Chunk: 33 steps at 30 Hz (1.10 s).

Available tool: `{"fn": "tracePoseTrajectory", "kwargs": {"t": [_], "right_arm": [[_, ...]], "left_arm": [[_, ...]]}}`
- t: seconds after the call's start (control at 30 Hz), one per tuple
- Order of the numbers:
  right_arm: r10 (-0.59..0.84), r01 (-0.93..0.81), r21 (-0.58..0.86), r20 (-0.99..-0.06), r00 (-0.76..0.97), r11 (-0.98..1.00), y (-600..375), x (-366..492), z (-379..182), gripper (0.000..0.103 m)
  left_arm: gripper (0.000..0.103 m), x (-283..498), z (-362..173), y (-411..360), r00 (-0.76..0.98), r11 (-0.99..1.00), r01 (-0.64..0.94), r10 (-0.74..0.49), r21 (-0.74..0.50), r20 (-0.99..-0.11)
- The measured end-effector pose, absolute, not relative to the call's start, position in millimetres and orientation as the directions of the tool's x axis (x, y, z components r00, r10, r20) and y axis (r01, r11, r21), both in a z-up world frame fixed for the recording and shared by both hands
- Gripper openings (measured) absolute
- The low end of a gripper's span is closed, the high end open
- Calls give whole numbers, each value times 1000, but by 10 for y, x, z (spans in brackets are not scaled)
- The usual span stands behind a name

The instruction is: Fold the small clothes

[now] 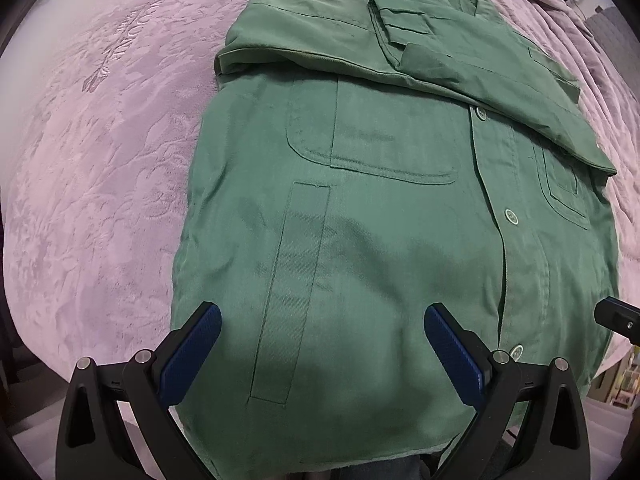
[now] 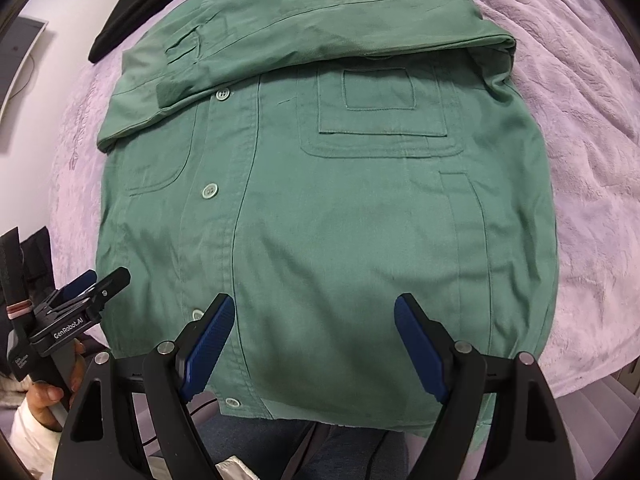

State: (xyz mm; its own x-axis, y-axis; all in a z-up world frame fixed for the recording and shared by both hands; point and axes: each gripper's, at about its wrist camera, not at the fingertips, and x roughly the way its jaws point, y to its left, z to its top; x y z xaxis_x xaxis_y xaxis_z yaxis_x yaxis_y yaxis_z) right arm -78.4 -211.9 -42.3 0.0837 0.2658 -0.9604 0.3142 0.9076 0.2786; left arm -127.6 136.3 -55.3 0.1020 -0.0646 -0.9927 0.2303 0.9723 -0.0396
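Observation:
A green button-up shirt (image 1: 380, 232) lies flat, front up, on a lilac bedspread (image 1: 100, 160), its sleeves folded across the chest. In the right wrist view the same shirt (image 2: 340, 220) fills the middle. My left gripper (image 1: 322, 314) hangs open over the lower left part of the shirt with nothing between its blue pads. My right gripper (image 2: 314, 304) is open over the hem area, right of the button placket, and holds nothing. At the left edge of the right wrist view I see the left gripper (image 2: 88, 284), held in a hand, beside the shirt's left edge.
A black garment (image 2: 132, 12) lies at the far left of the bedspread (image 2: 580, 160), beyond the shirt. The bed's near edge runs just below the hem, with a person's jeans (image 2: 280, 440) under it. A tip of the right gripper (image 1: 616, 314) shows at the right edge.

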Motion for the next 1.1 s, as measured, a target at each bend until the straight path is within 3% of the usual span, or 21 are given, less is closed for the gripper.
{"fn": "tracePoseTrajectory", "kwargs": {"t": [0.67,0.93,1.1], "right_arm": [[241,445,278,-960,140,851,-2685,-1767,-442,84],[225,573,284,-959,173,769,-3198,-2033,-549,85],[253,601,294,-955,154,744,-3288,-2132,-719,85]], "left_arm": [[102,-2606,-353,1581,130,972,229,-82,-50,-988],[102,-2440,-453,2408,106,990,88,-117,-108,-987],[102,-2501,-654,2511,68,990,72,-125,-120,-990]]}}
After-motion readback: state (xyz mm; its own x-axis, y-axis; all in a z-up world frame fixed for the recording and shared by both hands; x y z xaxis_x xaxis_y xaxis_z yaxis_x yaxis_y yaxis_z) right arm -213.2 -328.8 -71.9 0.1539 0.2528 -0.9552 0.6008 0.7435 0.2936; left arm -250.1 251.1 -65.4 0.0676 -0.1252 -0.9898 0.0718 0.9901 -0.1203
